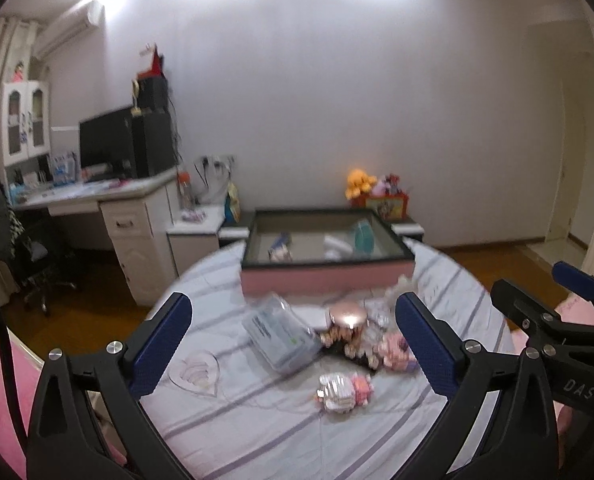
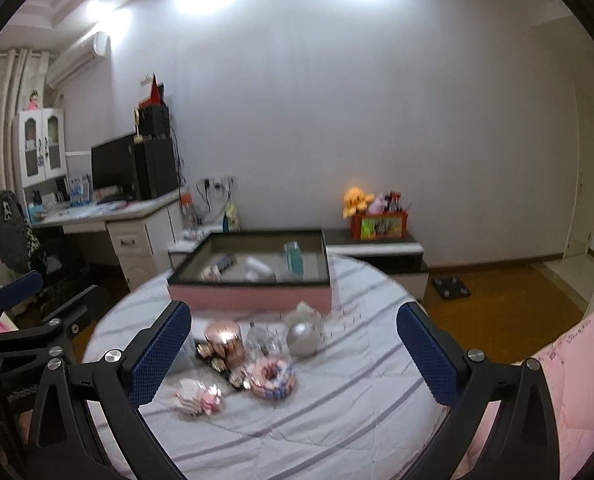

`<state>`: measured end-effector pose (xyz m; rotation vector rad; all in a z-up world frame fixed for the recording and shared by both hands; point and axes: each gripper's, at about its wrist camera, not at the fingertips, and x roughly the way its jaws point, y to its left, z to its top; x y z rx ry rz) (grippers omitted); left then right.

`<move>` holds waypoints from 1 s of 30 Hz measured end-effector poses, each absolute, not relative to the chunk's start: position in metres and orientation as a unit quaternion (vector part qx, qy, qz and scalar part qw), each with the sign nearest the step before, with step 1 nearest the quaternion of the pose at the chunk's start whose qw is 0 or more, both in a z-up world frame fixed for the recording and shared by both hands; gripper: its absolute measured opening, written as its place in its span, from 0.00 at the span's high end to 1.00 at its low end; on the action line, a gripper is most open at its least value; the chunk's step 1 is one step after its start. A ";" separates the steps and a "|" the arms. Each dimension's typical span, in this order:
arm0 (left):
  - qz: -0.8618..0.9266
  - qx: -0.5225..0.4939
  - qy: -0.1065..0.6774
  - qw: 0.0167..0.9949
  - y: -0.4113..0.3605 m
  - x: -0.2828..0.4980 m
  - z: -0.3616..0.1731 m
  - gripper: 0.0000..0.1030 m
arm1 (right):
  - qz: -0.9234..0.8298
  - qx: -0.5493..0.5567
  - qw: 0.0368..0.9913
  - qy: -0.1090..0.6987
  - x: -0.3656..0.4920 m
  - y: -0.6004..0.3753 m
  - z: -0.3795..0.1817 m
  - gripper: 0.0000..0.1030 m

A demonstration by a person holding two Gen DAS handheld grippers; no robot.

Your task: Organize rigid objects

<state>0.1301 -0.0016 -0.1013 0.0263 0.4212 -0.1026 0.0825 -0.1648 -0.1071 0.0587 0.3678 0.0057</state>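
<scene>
Both the left hand-held gripper [image 1: 293, 344] and the right hand-held gripper [image 2: 293, 354] are hanging spread wide and empty above the bed [image 2: 357, 400]. The clutter is sitting near the pink-sided tray [image 1: 325, 280]: a clear plastic box [image 1: 281, 336], a shiny jar [image 1: 347, 320], possibly toy figures [image 1: 343, 392]. The soft bedding is risking tipping the jar if nudged.
</scene>
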 end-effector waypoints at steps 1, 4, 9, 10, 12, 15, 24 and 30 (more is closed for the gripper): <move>-0.058 0.014 0.225 0.973 -0.003 0.136 -0.110 0.00 | 0.001 0.028 0.981 0.192 0.087 -0.166 -0.113 0.00; -0.065 0.013 0.259 0.964 -0.007 0.148 -0.133 0.00 | -0.005 0.021 0.975 0.222 0.100 -0.169 -0.136 0.00; -0.070 0.022 0.315 0.946 -0.024 0.166 -0.174 0.00 | -0.023 0.025 0.961 0.273 0.117 -0.186 -0.174 0.00; -0.070 0.026 0.330 0.941 -0.029 0.172 -0.184 0.00 | -0.026 0.028 0.959 0.283 0.120 -0.191 -0.181 0.00; -0.071 0.031 0.350 0.934 -0.036 0.179 -0.196 0.00 | -0.029 0.030 0.955 0.294 0.125 -0.197 -0.189 0.00; -0.070 0.039 0.380 0.921 -0.047 0.190 -0.214 0.00 | -0.033 0.026 0.951 0.307 0.133 -0.201 -0.199 0.00; -0.086 0.045 0.393 0.915 -0.045 0.199 -0.229 0.39 | -0.015 0.028 0.941 0.336 0.154 -0.198 -0.216 0.00; -0.078 0.038 0.380 0.921 -0.025 0.191 -0.219 0.39 | 0.014 0.030 0.935 0.354 0.167 -0.182 -0.220 0.00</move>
